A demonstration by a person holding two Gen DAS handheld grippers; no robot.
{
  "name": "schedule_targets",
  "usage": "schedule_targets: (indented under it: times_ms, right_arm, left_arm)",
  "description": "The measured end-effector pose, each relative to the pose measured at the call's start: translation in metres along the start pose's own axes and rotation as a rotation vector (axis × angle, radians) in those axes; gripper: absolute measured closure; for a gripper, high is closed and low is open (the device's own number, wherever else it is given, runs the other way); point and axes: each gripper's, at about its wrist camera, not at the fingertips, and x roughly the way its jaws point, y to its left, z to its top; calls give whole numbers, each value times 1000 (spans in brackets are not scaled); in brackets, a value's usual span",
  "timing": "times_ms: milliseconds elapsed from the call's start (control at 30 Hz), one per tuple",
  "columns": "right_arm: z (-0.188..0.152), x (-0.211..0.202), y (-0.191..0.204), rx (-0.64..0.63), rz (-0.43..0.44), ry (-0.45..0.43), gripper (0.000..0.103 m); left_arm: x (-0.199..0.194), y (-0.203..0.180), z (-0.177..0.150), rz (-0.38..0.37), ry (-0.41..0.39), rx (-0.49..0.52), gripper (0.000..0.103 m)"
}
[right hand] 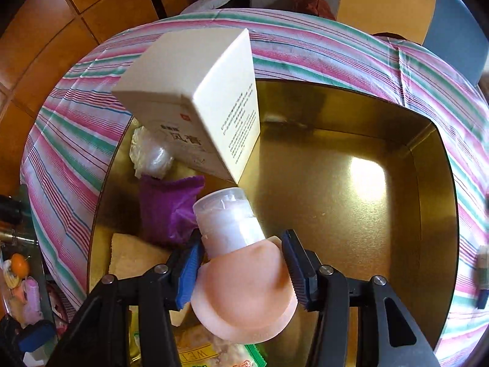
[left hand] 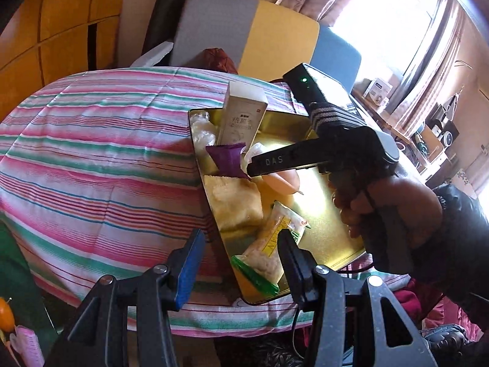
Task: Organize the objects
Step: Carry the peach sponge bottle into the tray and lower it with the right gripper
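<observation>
1. Striped cloth covers the worktop point(left hand: 91, 153) carrying a gold tin point(right hand: 428, 183).
2. Right gripper point(right hand: 241, 263) fingers clamp the pink bottle point(right hand: 244, 290) over the tin, apparently for stowing.
3. Left gripper point(left hand: 241, 250) fingers stand apart, empty, beside the tin's near edge.

A gold metal tin point(right hand: 412, 140) lies open on striped cloth. Along its left side sit a leaning cream box point(right hand: 195, 98), a purple pouch point(right hand: 168, 208), crumpled clear plastic point(right hand: 149, 153) and snack packets point(left hand: 269, 247) (one green-edged); a peach squeeze bottle point(right hand: 244, 287) tilts, clear cap inward.
</observation>
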Motion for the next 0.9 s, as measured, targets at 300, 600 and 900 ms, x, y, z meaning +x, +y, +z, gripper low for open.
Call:
schedule_targets:
  times_ms: [300, 600, 900]
  right_arm:
    - [-4, -4, 3, -13, 9, -21, 43]
    - [-5, -8, 2, 26, 57, -36, 41]
    - [-16, -23, -2, 44, 100, -96, 22]
  left_arm:
    - [2, 5, 0, 12, 1, -24, 53]
    - [3, 7, -1, 31, -6, -32, 53]
    - [-3, 1, 1, 98, -38, -18, 53]
